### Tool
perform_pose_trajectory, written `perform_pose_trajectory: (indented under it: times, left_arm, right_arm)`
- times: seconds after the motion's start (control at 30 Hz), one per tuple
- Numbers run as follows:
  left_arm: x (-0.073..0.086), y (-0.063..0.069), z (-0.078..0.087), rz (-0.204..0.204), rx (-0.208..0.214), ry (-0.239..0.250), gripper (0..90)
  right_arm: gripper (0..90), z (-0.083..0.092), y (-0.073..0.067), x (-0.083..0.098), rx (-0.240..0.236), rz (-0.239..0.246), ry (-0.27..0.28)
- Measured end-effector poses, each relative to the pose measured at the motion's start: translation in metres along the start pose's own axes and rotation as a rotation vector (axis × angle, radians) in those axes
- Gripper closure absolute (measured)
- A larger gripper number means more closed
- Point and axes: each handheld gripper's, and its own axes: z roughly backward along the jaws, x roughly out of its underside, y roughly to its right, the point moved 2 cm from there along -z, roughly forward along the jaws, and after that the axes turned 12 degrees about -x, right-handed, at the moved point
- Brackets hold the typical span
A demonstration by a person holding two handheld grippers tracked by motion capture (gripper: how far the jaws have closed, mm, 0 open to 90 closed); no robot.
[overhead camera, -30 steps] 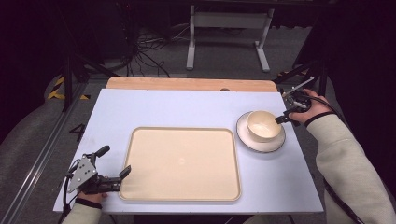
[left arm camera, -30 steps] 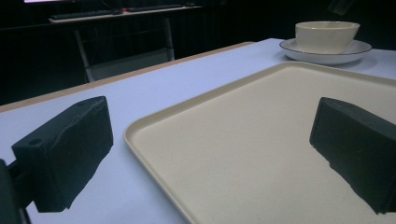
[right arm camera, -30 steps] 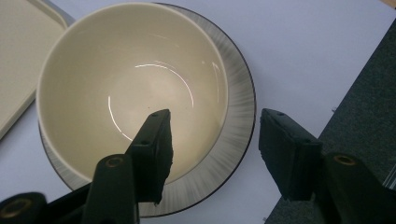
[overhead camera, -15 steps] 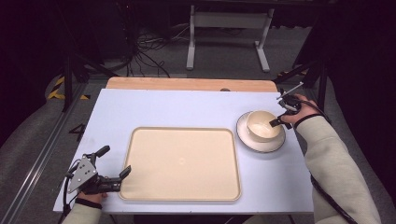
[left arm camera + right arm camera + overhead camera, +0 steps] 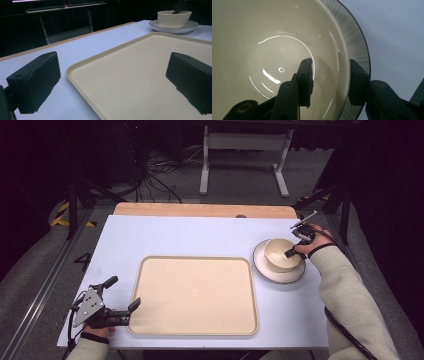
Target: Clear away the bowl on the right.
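High view: the right claw straddles the near rim of the cream ceramic bowl, which sits on a white round plate at the right of the pale blue tabletop. The left claw rests wide apart over the corner of the beige rectangular plastic tray.

Left gripper view: jaws wide, holding nothing, one over the tray.

Right gripper view: one jaw inside the bowl wall, one outside, narrow around it; contact cannot be confirmed. Risk: a single-rim grip on glazed ceramic may slip or tip the bowl when lifted, or drag the plate.
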Motion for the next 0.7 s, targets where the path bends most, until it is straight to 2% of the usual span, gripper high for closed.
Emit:
perform_pose_trajectory:
  times: [0.13, 0.33, 0.7]
  left_arm:
    - [0.0000, 0.0000, 0.0000, 0.000, 0.000, 0.000, 0.2]
    - [0.0000, 0.0001, -0.0002, 0.000, 0.001, 0.000, 0.2]
    - [0.0000, 0.0003, 0.0000, -0.003, 0.001, -0.001, 0.2]
  right_arm:
    - [67.8, -0.0023, -0.0012, -0.0005, -0.006, -0.020, -0.006]
    - [75.6, -0.0022, -0.0003, 0.0004, 0.021, -0.044, 0.000]
    - [82.3, 0.0036, 0.0016, 0.0021, -0.029, -0.102, 0.035]
